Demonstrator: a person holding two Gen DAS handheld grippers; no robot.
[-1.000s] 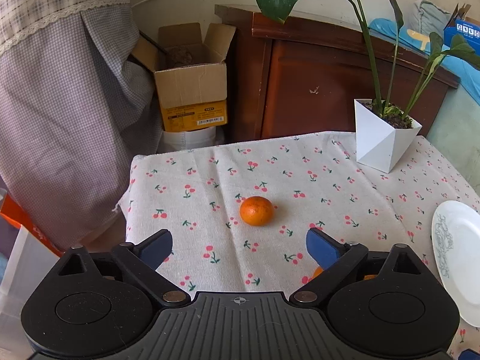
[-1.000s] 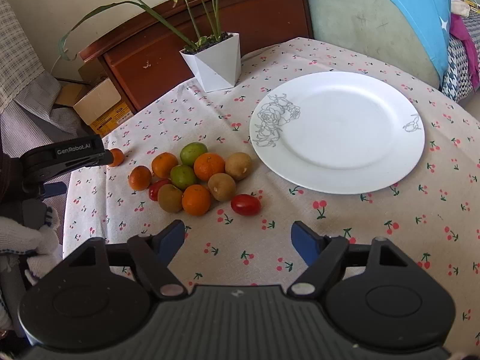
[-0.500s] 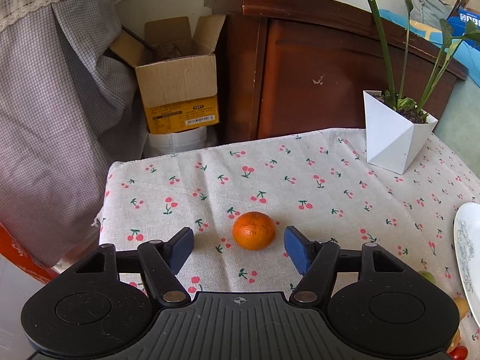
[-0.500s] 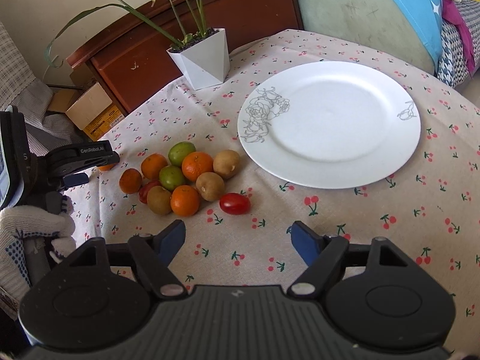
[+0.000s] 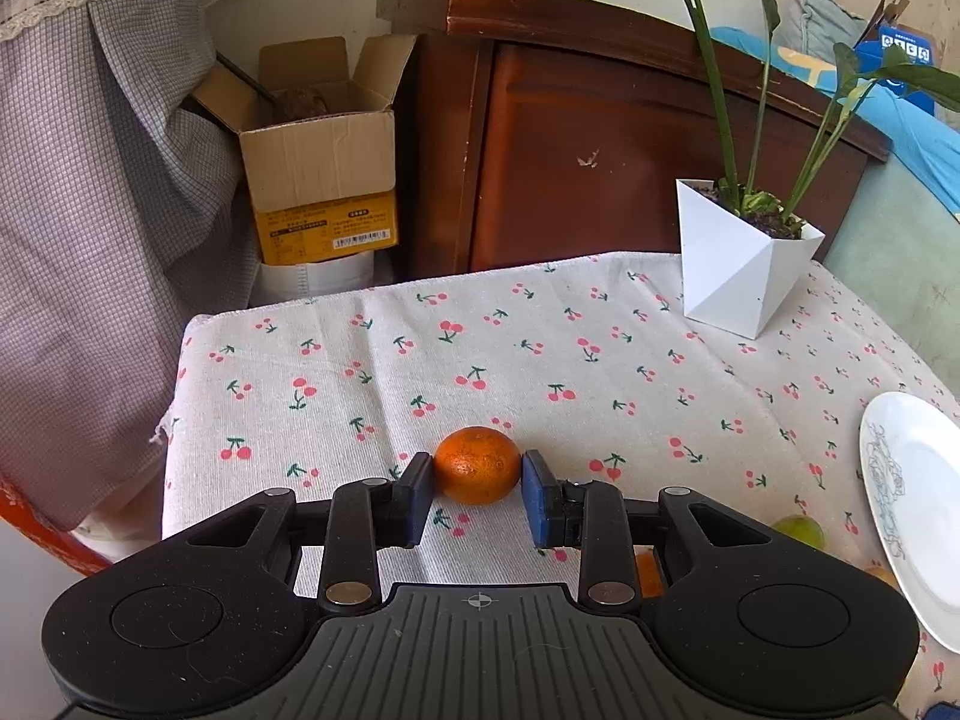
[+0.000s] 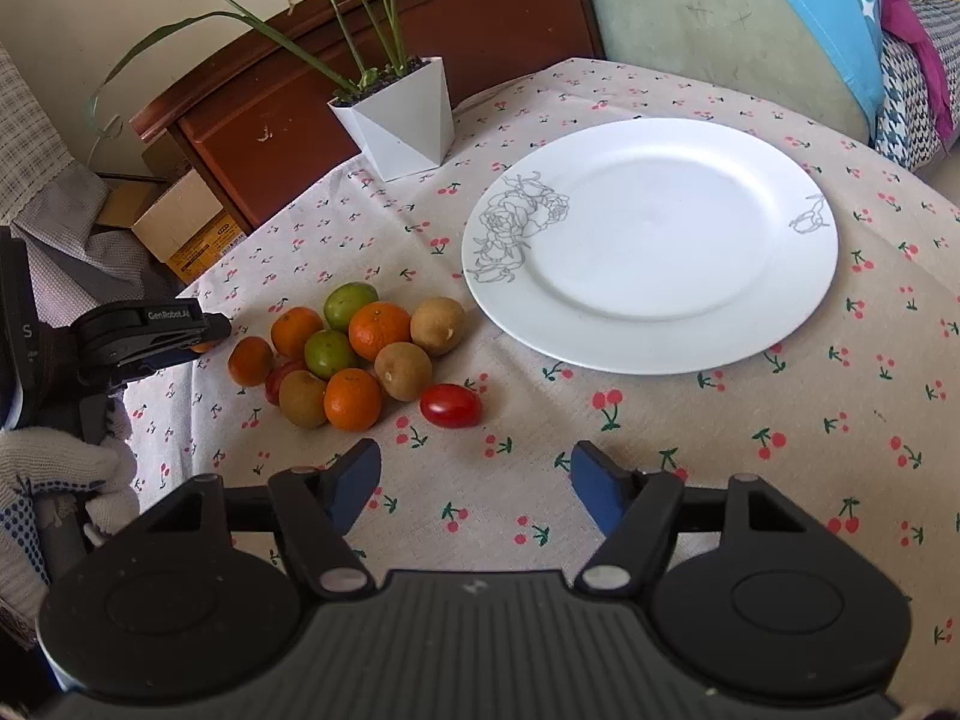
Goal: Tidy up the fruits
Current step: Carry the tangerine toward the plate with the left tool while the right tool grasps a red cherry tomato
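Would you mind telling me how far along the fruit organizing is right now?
Nothing looks done: the white plate holds no fruit. In hand: the left gripper is shut on a lone orange on the tablecloth. Left: the fruit pile beside the plate; the right gripper is open.

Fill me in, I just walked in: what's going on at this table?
A person is sorting fruit with two handheld grippers. The left gripper has its blue pads against both sides of a lone small orange mandarin on the cherry-print tablecloth. The right gripper hovers open near the mixed fruit pile. The white round plate holds no fruit.
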